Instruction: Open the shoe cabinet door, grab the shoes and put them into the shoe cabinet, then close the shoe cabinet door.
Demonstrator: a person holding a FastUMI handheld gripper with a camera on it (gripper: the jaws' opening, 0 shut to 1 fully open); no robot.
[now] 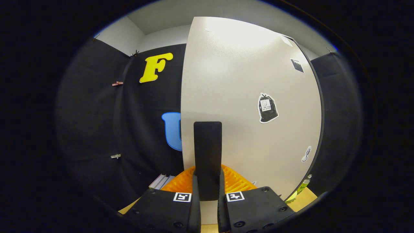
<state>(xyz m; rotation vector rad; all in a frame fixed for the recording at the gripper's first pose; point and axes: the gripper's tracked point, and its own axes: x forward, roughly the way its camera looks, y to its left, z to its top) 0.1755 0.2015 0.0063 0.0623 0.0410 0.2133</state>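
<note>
Door (245,97) looks a stiff, light panel, best taken by its dark handle (207,152) at twelve o'clock, which the hand-held gripper (208,194) grips, clenched.

One cabinet door (245,97), one handle (207,152), three stickers (267,107), one claw (208,207).

A staged recording booth, not a lived-in home: black cloth (97,106) pinned up with small clips (117,83) hangs left of the tall white stickered cabinet door (233,84), with plain pale walls and ceiling (168,16) above it. At the door's foot, an orange ribbed plastic basket (234,181) rests on a light wooden worktop (304,199).
</note>
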